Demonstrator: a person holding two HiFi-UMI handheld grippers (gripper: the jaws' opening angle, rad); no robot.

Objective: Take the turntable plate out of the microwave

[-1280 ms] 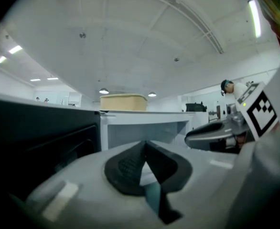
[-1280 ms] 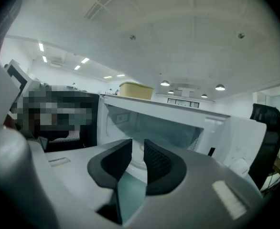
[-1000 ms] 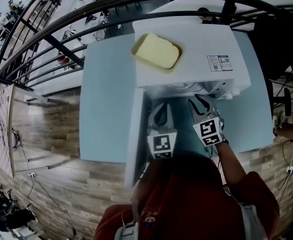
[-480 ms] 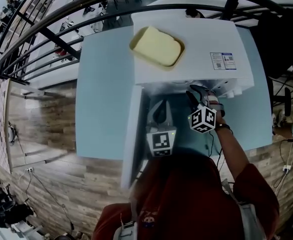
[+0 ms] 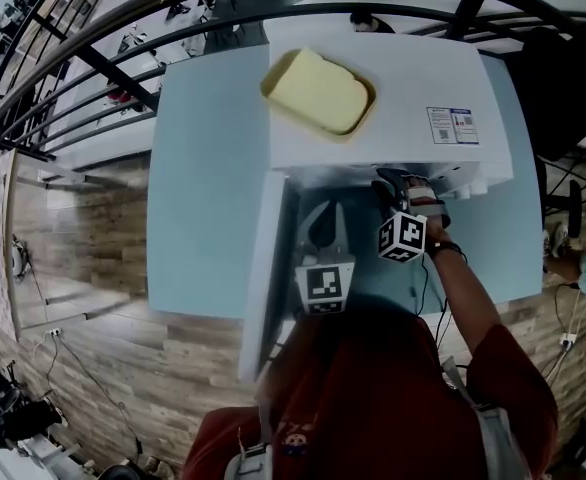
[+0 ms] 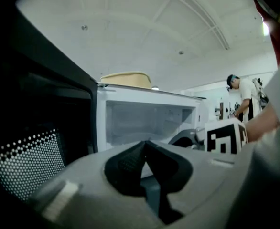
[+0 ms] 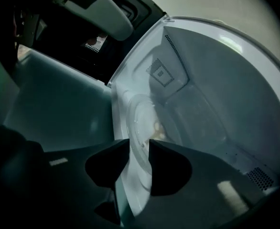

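The glass turntable plate (image 7: 147, 123) lies on the floor of the white microwave (image 5: 373, 78), whose door (image 5: 263, 268) hangs open to the left. In the head view the microwave's top hides the plate. My right gripper (image 7: 139, 149) is rolled on its side at the cavity mouth. Its jaws have just been opening and stand wide, with the plate's near rim lined up in the gap and the pads off it. My left gripper (image 5: 325, 213) hangs shut and empty before the opening, left of the right one.
A yellow dish (image 5: 318, 91) sits on top of the microwave. The microwave stands on a light blue table (image 5: 208, 168) with a railing (image 5: 93, 68) behind it. A person (image 6: 240, 97) stands far off at the right in the left gripper view.
My right gripper has gone forward and down into the microwave's mouth and rolled onto its side. The left gripper has hardly shifted.
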